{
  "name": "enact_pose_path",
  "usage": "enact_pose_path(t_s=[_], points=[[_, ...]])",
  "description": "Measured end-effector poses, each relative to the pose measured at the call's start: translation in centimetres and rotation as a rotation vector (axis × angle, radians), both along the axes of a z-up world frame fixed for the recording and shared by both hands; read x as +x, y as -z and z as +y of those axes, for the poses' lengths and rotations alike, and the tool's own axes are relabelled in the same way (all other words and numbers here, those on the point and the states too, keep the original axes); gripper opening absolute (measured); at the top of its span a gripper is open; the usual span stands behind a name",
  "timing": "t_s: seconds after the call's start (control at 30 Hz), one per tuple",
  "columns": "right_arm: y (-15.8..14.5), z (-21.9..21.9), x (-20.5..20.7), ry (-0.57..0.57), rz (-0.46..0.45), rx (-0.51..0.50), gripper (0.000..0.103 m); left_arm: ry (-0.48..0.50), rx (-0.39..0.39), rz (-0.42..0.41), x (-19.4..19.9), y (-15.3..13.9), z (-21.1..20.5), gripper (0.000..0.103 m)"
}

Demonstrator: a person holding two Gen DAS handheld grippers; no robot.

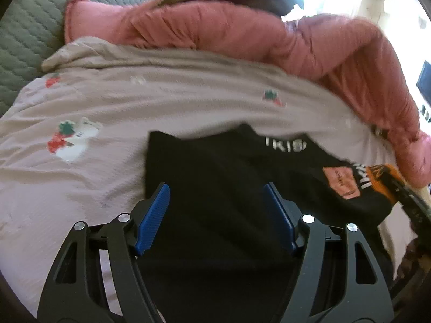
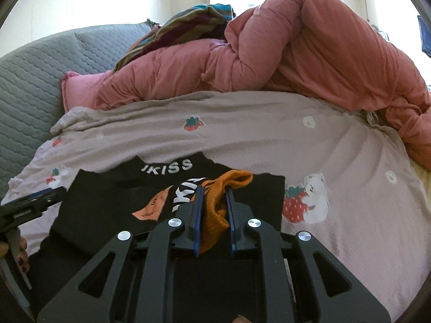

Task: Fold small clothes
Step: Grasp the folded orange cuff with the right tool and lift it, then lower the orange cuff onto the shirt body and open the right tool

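Strawberry-print bedspread [image 2: 242,140] bears the black top [image 2: 113,199], its orange cuff [image 2: 215,204] pinched by the right gripper [image 2: 214,207] mid-fold toward 12 o'clock, while the left gripper [image 1: 216,215] hovers unclenched, needing an edge next.

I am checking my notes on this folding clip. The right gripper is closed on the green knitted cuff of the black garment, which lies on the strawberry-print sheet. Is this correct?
Not quite: the cuff is orange, not green. The right wrist view shows the right gripper closed on that orange knitted cuff of the black garment, which lies on the strawberry-print sheet.
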State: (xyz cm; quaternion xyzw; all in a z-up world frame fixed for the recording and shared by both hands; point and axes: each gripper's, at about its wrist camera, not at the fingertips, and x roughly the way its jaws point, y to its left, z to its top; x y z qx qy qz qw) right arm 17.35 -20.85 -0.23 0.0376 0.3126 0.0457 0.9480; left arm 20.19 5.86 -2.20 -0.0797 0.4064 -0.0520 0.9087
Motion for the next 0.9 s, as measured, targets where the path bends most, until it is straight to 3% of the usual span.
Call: enact_pose_path(t_s=[0.1,0.17,0.23,0.33,0.5,0.67,0.9], points=[[0.3,-0.7,-0.2,0.034,0.011,-0.029,0.017,0.005,0.004,0.069,0.6,1.8,-0.3,0.064],[1.0,-2.0,-0.1,0.067,0.052,0.029,0.017,0.009,-0.010,0.116,0.7,3.2,0.0,0.064],[1.4,-2.6,0.0,0.081,0.068,0.077,0.017,0.020,0.007,0.116,0.5,3.5,-0.2,0.064],[1.3,-1.8,-0.1,0.058,0.069,0.071,0.020,0.030,0.020,0.107,0.1,3.2,-0.4,0.064],[1.0,2.0,0.0,-0.056,0.072,0.014,0.032,0.037,0.029,0.112,0.1,3.3,-0.4,0.064],[1.7,6.2,1.7,-0.172,0.132,-0.045,0.036,0.044,0.059,0.121,0.0,3.4,-0.7,0.064],[5.3,6.1,4.3,-0.147,0.273,-0.160,0.035,0.051,0.047,0.132,0.0,3.6,-0.4,0.064]])
